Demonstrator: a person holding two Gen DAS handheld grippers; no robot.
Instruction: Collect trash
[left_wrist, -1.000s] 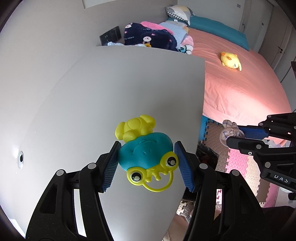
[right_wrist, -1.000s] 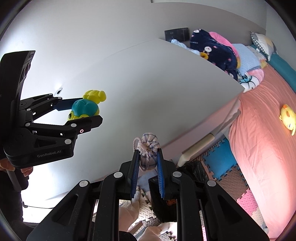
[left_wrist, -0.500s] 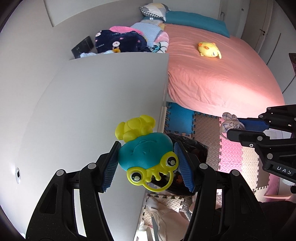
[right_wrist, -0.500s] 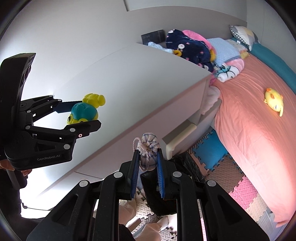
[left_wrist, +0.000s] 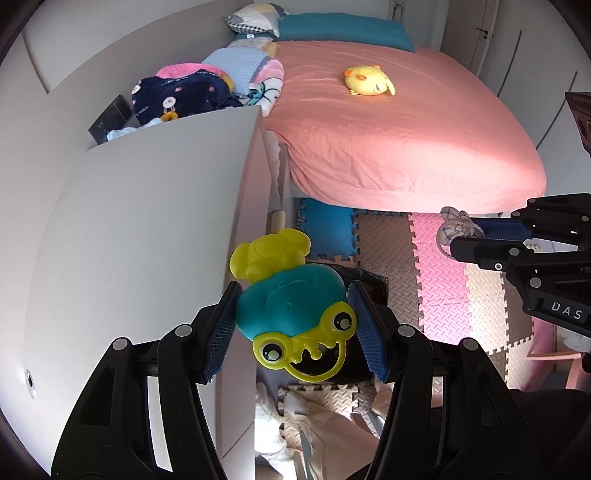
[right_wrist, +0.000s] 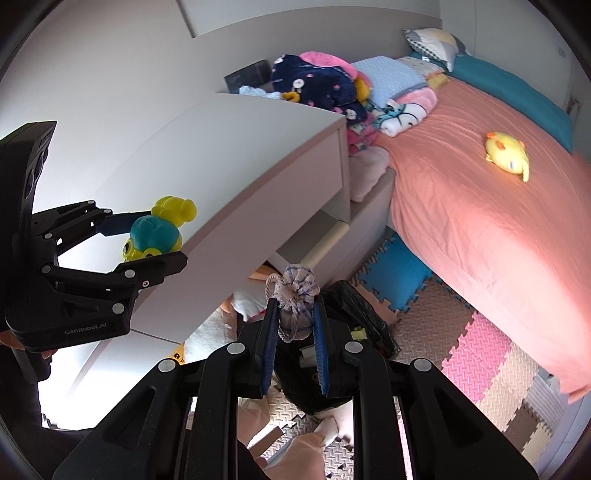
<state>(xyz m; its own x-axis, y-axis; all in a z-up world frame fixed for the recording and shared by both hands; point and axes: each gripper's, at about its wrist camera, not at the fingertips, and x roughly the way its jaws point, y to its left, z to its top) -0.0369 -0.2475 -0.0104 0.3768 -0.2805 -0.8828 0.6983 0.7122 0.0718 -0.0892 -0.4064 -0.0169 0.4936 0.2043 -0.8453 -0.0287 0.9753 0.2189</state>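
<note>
Two things were in my grip at once. My left gripper had its jaws about half spread and pressed on the sides of a teal and yellow frog toy; my right gripper had its jaws nearly together, pinching a small checked drawstring pouch that stood upright between the pads, knot end away from me.

What mattered was the black trash bag on the foam floor mat. It lay below and just beyond both sets of jaws, its dark mouth showing behind the toy in the left view and right behind the pouch in the right view. I judged the right hand the nearer, almost over the opening.

To the left the white table ended in a straight edge beside the bag; to the right the pink bed overhung the mat. The gap between them looked roomy enough for both hands to drop straight down.
</note>
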